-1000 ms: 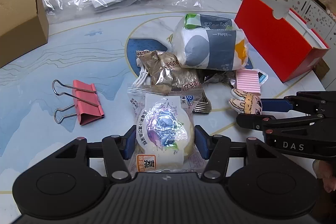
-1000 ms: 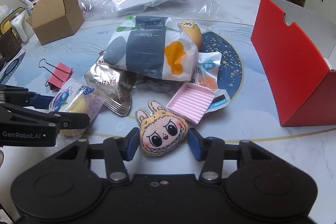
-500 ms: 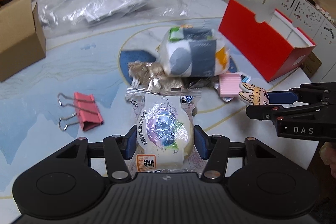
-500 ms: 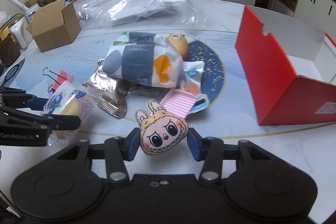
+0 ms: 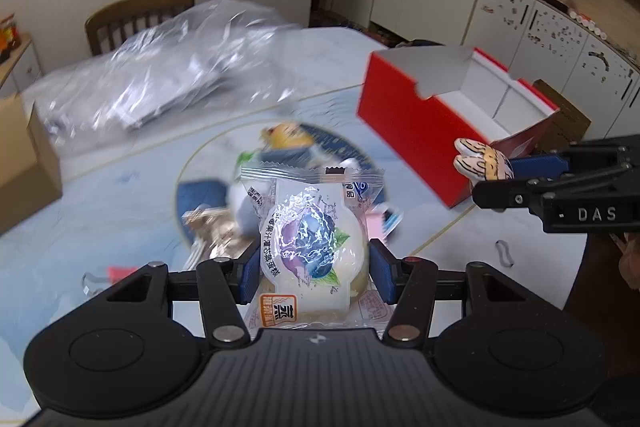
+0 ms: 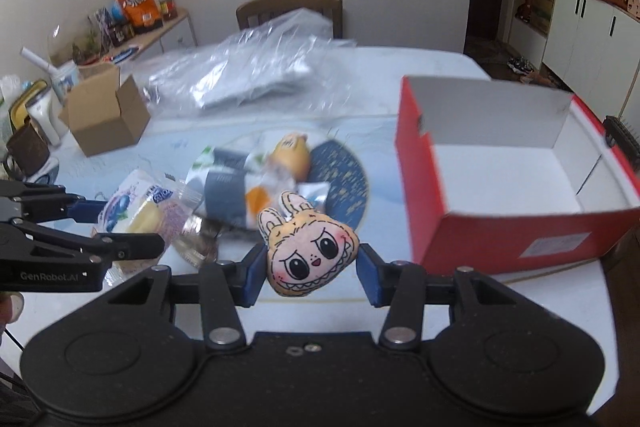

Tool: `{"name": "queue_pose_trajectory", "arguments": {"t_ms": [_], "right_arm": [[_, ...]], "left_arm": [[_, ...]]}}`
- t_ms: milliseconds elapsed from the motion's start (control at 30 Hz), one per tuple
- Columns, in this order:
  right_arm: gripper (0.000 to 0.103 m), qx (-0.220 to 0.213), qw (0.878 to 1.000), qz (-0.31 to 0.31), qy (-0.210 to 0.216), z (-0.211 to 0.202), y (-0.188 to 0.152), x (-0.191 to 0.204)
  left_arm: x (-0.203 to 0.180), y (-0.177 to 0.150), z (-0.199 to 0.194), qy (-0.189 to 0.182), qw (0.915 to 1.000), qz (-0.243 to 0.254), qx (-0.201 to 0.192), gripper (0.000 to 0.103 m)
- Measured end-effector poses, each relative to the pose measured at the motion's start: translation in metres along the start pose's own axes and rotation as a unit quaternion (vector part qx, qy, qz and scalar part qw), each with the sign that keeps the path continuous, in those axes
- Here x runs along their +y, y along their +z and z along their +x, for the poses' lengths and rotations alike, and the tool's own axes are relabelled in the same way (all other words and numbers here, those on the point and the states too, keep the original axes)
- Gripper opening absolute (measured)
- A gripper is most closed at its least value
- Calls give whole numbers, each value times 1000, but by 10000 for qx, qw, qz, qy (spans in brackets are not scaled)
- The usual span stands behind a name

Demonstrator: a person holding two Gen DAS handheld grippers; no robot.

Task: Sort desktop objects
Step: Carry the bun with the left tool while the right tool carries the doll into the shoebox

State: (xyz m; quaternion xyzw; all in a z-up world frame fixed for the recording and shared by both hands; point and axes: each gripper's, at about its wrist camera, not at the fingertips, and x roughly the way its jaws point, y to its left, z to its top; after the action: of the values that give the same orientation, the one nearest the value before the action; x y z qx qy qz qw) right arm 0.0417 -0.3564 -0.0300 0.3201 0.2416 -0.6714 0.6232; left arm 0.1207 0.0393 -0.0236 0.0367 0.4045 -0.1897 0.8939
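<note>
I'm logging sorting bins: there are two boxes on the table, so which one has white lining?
The red box, right of the pile, open with white inside. The other, far left, is plain brown cardboard.

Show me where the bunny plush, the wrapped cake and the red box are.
bunny plush (image 6: 310, 255), right wrist view, its face.
wrapped cake (image 5: 310, 239), left wrist view, printed wrapper front.
red box (image 6: 500, 239), right wrist view, near outer wall.
</note>
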Motion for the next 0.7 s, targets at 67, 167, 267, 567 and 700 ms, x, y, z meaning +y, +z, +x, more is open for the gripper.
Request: {"name": "queue_pose_trajectory", "arguments": {"t_ms": [67, 167, 267, 567, 700], "right_arm": [[47, -31, 10000, 13, -30, -4, 4, -11], [47, -59, 10000, 13, -62, -9, 10, -30], [47, -87, 9999, 45, -64, -13, 14, -51], [47, -222, 9972, 479, -529, -22, 21, -109], [47, -229, 9970, 483, -556, -23, 22, -131]], "left_arm": [[-12, 9, 2, -1, 10000, 44, -23, 54], [-32, 21, 6, -12, 9999, 108, -63, 54], [-50, 33, 11, -15, 9998, 149, -101, 54], [-100, 63, 33, 33, 9995, 256, -196, 54], [-121, 74, 43, 47, 9993, 306, -217, 54]]}}
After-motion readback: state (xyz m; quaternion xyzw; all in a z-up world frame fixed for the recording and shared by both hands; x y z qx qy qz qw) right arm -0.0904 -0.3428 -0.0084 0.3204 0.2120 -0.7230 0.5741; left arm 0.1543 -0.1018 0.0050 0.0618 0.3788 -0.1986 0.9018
